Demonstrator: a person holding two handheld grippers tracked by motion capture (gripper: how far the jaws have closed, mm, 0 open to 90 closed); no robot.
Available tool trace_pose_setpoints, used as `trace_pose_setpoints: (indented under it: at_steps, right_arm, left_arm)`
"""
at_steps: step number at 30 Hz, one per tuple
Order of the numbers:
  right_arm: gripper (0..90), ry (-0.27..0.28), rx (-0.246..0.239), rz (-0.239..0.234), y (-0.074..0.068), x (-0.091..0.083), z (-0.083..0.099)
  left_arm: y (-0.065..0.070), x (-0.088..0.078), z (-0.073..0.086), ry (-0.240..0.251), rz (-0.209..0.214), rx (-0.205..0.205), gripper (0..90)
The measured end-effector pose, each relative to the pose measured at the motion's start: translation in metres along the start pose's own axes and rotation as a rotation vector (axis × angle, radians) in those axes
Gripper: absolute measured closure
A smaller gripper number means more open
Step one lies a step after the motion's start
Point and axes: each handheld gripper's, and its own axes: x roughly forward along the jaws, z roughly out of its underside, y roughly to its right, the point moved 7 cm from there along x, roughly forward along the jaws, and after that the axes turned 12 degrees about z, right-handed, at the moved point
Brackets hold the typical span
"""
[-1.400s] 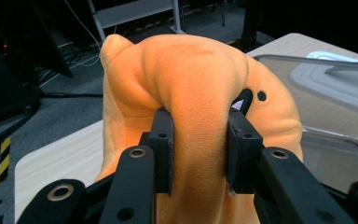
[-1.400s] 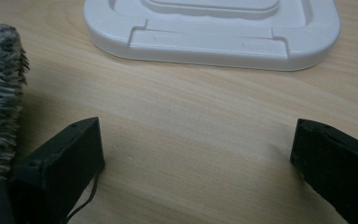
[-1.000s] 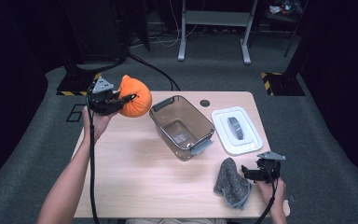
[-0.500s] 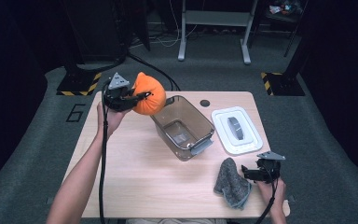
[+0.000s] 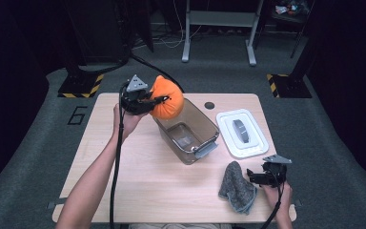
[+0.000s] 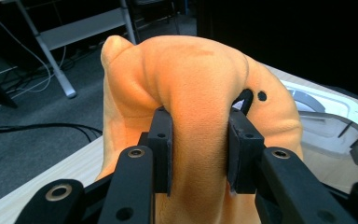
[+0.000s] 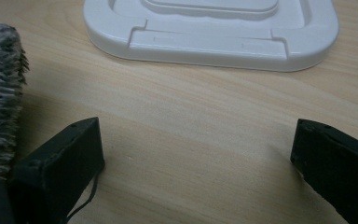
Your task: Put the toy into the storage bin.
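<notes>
Orange plush toy (image 6: 200,107) sits clamped in the left gripper (image 5: 145,101), seemingly above the clear bin's (image 5: 208,128) rim. The right gripper (image 5: 256,178) rests apart, jaws wide, beside the grey cloth (image 5: 236,187).

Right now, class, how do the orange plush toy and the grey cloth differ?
The orange plush toy is plump and held up over the clear tub by the left gripper; the grey cloth lies crumpled on the table, ungripped beside the open right gripper. Both are soft.
</notes>
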Motion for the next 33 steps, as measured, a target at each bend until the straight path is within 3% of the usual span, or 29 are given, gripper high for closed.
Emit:
trace_pose_setpoints:
  at_steps: [15, 27, 33]
  right_arm:
    - [1.5, -0.001, 0.0, -0.001, 0.0, 0.0, 0.0]
    - [1.5, -0.005, 0.007, -0.003, 0.0, 0.0, 0.0]
    - [1.5, -0.001, 0.001, -0.002, 0.0, 0.0, 0.0]
  left_arm:
    - [0.018, 0.028, 0.006, -0.033, 0.051, 0.002, 67.0]
    - [0.024, 0.044, 0.018, -0.074, 0.082, -0.001, 66.7]
    - [0.022, 0.051, 0.025, -0.088, 0.074, -0.005, 66.6]
